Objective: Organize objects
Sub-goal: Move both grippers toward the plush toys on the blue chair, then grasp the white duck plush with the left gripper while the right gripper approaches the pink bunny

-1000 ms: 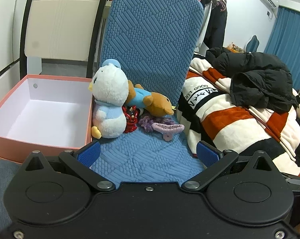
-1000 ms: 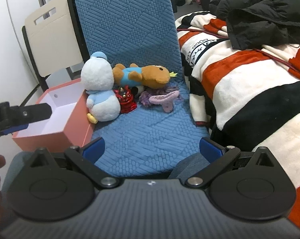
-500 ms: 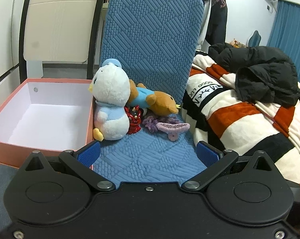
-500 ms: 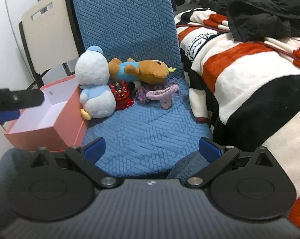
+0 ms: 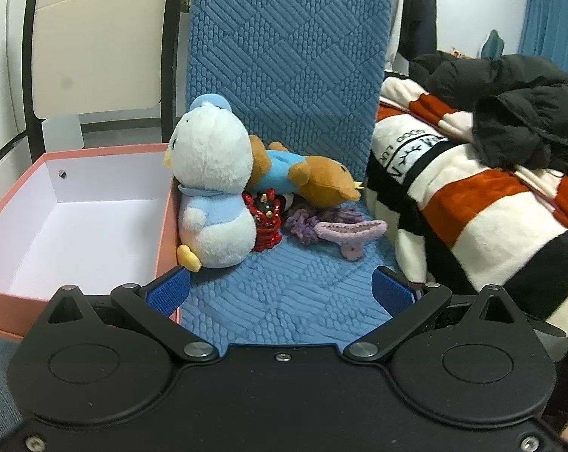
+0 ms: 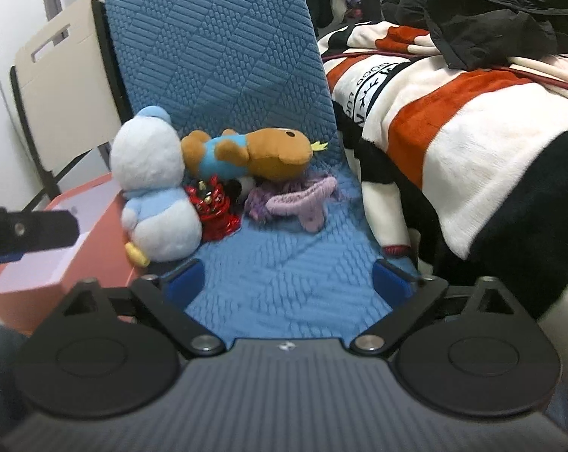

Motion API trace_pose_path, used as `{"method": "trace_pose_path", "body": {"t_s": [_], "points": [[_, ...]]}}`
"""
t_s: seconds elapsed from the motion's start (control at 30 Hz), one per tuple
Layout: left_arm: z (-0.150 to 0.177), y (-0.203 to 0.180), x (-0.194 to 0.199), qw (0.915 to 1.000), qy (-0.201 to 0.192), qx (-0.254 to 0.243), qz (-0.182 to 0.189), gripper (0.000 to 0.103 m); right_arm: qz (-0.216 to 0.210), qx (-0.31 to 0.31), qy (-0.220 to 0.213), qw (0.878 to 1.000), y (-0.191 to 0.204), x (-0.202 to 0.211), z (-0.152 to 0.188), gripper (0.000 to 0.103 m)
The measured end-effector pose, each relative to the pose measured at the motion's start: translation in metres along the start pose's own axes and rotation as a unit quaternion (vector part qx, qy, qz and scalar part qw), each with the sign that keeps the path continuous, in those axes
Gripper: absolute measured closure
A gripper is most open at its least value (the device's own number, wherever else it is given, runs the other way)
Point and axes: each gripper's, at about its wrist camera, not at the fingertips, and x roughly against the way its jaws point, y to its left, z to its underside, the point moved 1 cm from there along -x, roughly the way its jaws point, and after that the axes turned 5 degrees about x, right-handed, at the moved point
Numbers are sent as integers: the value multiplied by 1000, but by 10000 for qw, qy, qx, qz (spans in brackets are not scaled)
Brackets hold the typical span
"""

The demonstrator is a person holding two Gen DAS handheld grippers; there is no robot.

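Left gripper (image 5: pixel 280 290) and right gripper (image 6: pixel 289 282) are hovering wide apart, holding nothing, over blue seat (image 5: pixel 284 293). Ahead, white duck plush (image 5: pixel 212 192) is sitting beside pink box (image 5: pixel 163 226); brown bear plush (image 5: pixel 306 179) is lying behind.

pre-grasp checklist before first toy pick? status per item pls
1. Left claw open, nothing held: ok.
2. Right claw open, nothing held: ok.
3. Pink box open, no toys inside: ok.
4. White duck plush upright, reachable from front: ok.
5. Red figurine wedged against the duck, under the brown bear plush: not ok for direct pick.
6. Purple hair claw free of the yarn beside it: cannot tell.
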Motion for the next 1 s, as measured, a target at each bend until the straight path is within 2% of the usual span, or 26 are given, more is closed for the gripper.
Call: {"method": "trace_pose_path", "body": {"t_s": [0.1,0.4,0.53,0.7,0.8,0.9,1.0], "points": [[-6,3,-18,10000,61,-7,-63,0,-13,-111,169,9998,-4,-23,-2,25],[-28,10,-80,9989,282,-153,-337,0,-106,-249,317,9991,-18,-81,-9,27],[-36,8,-104,9980,335,-254,-473,0,-121,-46,414,9991,-17,-115,-14,28],[-44,3,-140,9959,458,-354,-690,0,74,347,525,9980,-14,-150,-20,28],[-47,3,-159,9952,533,-351,-736,0,220,575,571,9965,-13,-167,-21,34],[-50,-1,-178,9930,574,-463,-925,0,232,804,663,9943,-10,-181,-20,35],[-52,-3,-191,9892,564,-667,-1175,0,347,1126,697,9906,-4,-192,-20,42]]}}
